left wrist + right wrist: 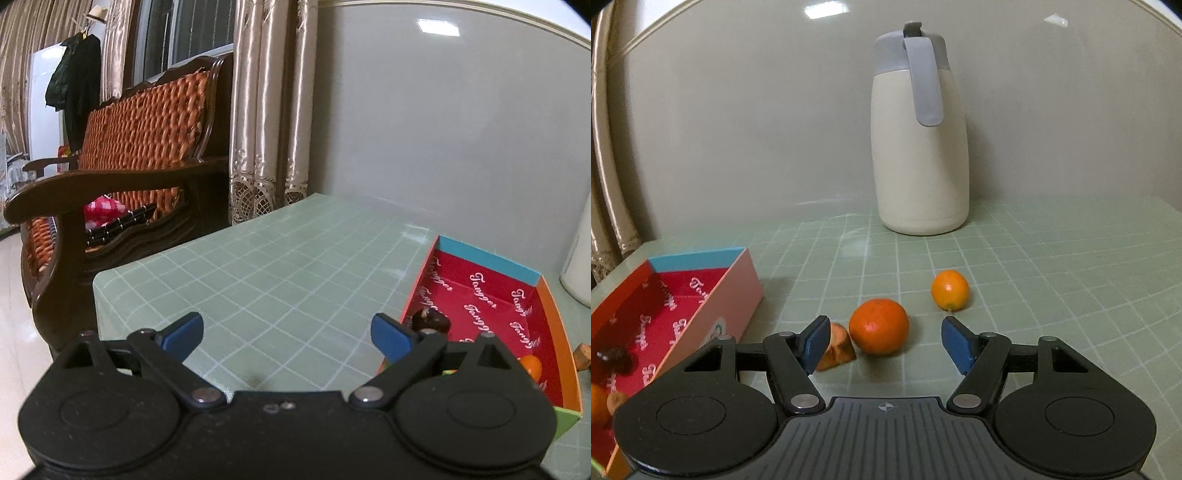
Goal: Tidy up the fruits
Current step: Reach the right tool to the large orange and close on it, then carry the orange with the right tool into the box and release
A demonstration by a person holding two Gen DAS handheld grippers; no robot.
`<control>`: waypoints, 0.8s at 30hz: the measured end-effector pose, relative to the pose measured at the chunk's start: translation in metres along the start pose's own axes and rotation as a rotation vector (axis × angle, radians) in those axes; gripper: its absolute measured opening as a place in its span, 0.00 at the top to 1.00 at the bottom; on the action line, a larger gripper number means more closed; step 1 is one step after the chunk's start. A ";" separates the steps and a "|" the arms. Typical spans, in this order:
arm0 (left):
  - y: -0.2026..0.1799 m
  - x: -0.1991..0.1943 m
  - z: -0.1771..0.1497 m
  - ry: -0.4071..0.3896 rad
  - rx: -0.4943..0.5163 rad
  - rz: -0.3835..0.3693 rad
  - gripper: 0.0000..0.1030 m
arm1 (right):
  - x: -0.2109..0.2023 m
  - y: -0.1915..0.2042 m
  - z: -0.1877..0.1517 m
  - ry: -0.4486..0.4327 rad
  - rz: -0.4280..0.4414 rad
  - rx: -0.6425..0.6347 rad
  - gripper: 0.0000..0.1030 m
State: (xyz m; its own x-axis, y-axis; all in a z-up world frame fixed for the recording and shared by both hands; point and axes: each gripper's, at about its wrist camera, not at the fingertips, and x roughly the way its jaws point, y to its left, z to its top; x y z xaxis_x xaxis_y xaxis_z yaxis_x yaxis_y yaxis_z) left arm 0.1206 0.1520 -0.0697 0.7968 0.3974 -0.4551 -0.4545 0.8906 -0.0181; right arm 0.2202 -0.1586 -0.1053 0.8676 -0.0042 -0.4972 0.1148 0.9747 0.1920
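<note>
In the right wrist view an orange tangerine [878, 326] lies on the green grid table just ahead of my open right gripper [882, 341], between its blue pads. A small kumquat [949, 289] lies farther right, and a brown fruit piece [836, 347] sits by the left pad. The red-lined box [735, 291] stands at the left and holds a dark fruit [616, 357] and orange fruit [597, 402]. In the left wrist view my left gripper [288, 338] is open and empty over the table, left of the box [484, 258], where the dark fruit [430, 319] and an orange fruit [532, 365] show.
A cream thermos jug [919, 147] with a grey handle stands at the back against the wall. A wooden sofa [122, 155] with a woven orange back stands off the table's left edge, next to curtains [269, 110]. A brown object [583, 354] lies right of the box.
</note>
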 end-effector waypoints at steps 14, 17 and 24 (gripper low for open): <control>-0.004 0.006 -0.001 0.017 0.002 0.002 0.11 | 0.034 -0.007 0.010 0.063 0.031 0.057 0.50; -0.002 0.006 -0.002 0.020 -0.004 0.005 0.11 | 0.033 -0.009 0.010 0.062 0.061 0.070 0.60; 0.003 0.005 -0.002 0.021 -0.025 0.025 0.11 | 0.024 -0.005 0.009 0.027 0.057 0.051 0.61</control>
State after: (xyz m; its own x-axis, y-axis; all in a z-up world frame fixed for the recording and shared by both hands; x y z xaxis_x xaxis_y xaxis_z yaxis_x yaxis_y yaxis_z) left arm 0.1224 0.1559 -0.0735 0.7769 0.4141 -0.4742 -0.4839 0.8747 -0.0289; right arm 0.2448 -0.1655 -0.1106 0.8603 0.0572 -0.5066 0.0908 0.9606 0.2628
